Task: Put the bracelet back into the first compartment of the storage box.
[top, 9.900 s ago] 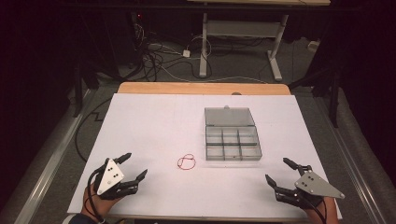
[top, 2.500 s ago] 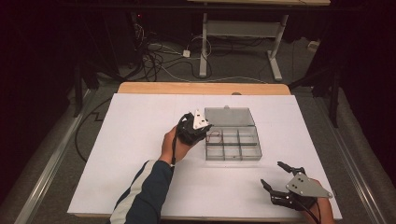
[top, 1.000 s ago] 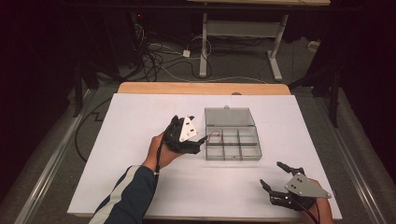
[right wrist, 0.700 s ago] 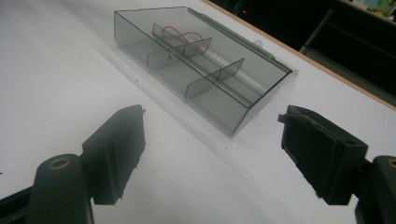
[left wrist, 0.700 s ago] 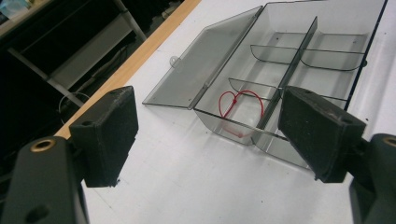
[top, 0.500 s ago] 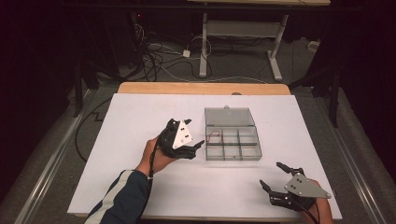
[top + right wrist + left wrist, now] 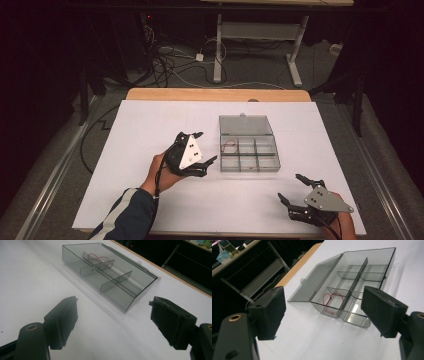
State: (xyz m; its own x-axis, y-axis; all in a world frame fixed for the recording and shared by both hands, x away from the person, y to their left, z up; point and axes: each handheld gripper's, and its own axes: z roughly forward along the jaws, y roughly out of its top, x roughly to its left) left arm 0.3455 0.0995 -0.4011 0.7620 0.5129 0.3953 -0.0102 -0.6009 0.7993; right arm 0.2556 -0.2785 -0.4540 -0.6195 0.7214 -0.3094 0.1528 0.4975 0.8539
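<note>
**Red rubber band lies in the organiser box, both grippers empty**

The red rubber band (image 7: 229, 146) rests loose on the floor of one compartment of the clear plastic box (image 7: 265, 165), the back-left one as the high view shows it, next to the opened lid (image 7: 245, 125) that lies flat behind the compartments. In the left gripper view the band (image 7: 333, 298) sits in the compartment nearest the lid hinge, on the near side of the long middle divider; it looks like a single twisted loop, though the tinted wall blurs its outline.

The left gripper (image 7: 206, 150) is held just left of the box, above the white table (image 7: 150, 125), jaws spread wide with nothing between them. The right gripper (image 7: 300, 187) hovers near the table's front right corner, well apart from the box, its jaws likewise wide and empty. From the right gripper view the box (image 7: 120, 293) lies ahead, with the band (image 7: 98, 257) at its far end.
</note>
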